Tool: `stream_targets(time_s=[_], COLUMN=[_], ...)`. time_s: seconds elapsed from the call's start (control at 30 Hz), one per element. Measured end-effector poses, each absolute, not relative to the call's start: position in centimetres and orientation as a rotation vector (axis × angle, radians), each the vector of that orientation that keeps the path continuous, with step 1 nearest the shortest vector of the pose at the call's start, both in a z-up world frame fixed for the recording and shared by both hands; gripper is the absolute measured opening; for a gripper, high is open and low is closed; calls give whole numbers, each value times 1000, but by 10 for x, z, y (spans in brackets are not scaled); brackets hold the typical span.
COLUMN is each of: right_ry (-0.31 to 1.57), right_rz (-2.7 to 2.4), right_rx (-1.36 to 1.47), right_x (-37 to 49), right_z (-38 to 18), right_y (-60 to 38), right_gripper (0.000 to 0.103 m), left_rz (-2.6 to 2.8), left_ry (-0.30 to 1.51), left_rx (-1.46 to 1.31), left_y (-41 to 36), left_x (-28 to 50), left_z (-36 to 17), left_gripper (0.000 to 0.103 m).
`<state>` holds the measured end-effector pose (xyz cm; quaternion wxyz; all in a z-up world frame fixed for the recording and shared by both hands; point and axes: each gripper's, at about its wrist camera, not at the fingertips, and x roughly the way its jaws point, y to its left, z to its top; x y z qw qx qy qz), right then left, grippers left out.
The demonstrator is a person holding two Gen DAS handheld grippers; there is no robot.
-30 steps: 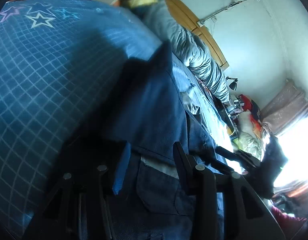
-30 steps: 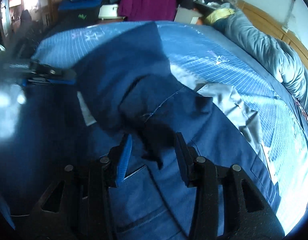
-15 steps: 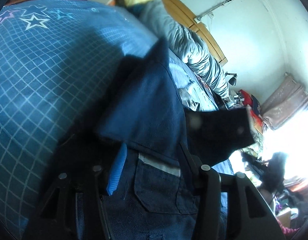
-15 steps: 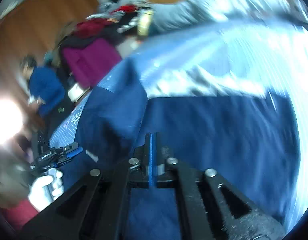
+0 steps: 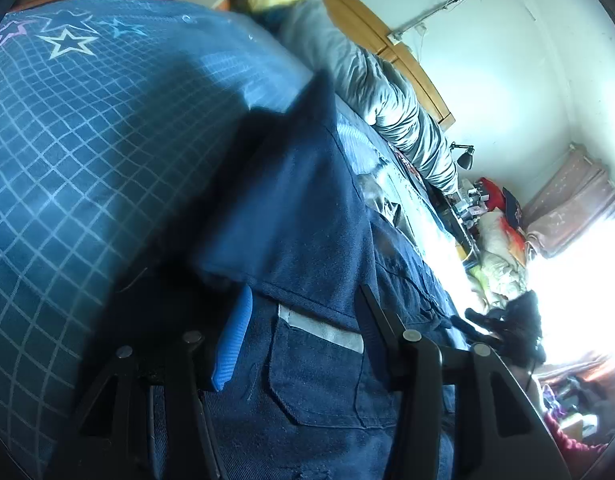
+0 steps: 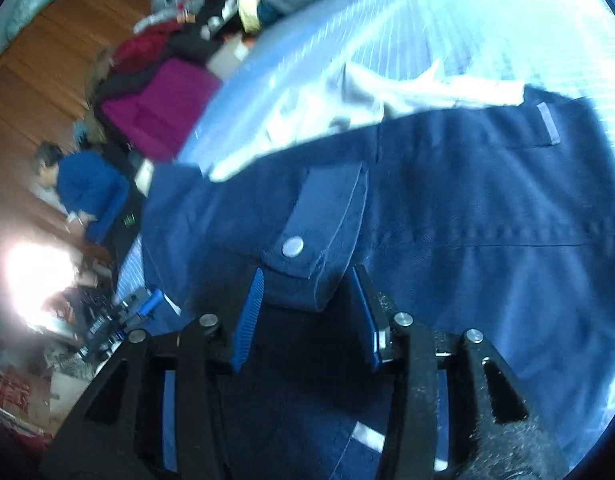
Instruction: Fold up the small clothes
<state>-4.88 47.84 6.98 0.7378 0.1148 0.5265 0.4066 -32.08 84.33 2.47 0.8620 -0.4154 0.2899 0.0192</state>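
A dark navy jacket [image 5: 291, 216] lies spread on the blue grid bedsheet [image 5: 67, 152]. Its chest pocket with a grey strip [image 5: 319, 328] sits between the fingers of my left gripper [image 5: 303, 320], which is open just above the cloth. In the right wrist view the same jacket [image 6: 487, 216] fills the middle. A cuff tab with a metal snap [image 6: 293, 246] rests between the fingers of my right gripper [image 6: 305, 312], also open. A pale grey garment [image 6: 387, 92] lies beyond the jacket. The left gripper [image 6: 139, 310] shows small at the far left.
A grey duvet [image 5: 387, 100] lies along the wooden headboard [image 5: 407, 60]. A person in a blue top [image 6: 91, 192] stands beside the bed near a magenta cloth [image 6: 163, 108] and a wooden wardrobe [image 6: 55, 52]. Clutter and a bright window [image 5: 579, 272] sit at the right.
My right gripper, shut half a second ago, now stands open around the cuff tab, and its view has swung across the jacket. The left gripper has barely moved.
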Motion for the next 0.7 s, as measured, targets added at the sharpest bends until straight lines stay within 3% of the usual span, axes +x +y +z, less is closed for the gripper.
stream_targets(time_s=[0.17,0.23,0.27,0.3,0.47,0.53,0.7], right_ry=[1200,1222,1231,1228,1068,1013,958], right_rz=[892,911,916,912,932,919,857], right_rx=[313,429,472,480,439,432,407], right_x=[-41,-31,-28,-26,-33,-34,-39], right_z=[57,47,41,42,90,109,127], right_y=[486,487,487,489,469,451,411], right_gripper=[39,25,10,2,2,2,2], left_rz=[38,39,42,47,107,130,191], left_ry=[602,597,590,583,505,496,494], left_rx=[-873,-872,-871,-871,-875,-878,-938], left_y=[844,844,845,846,852,855,868], left_x=[-321,-322,-323,-325,-344,-348,-352], left_z=[23,23,24,24,38,37,23], left_gripper=[55,55,55,55,57,63,63])
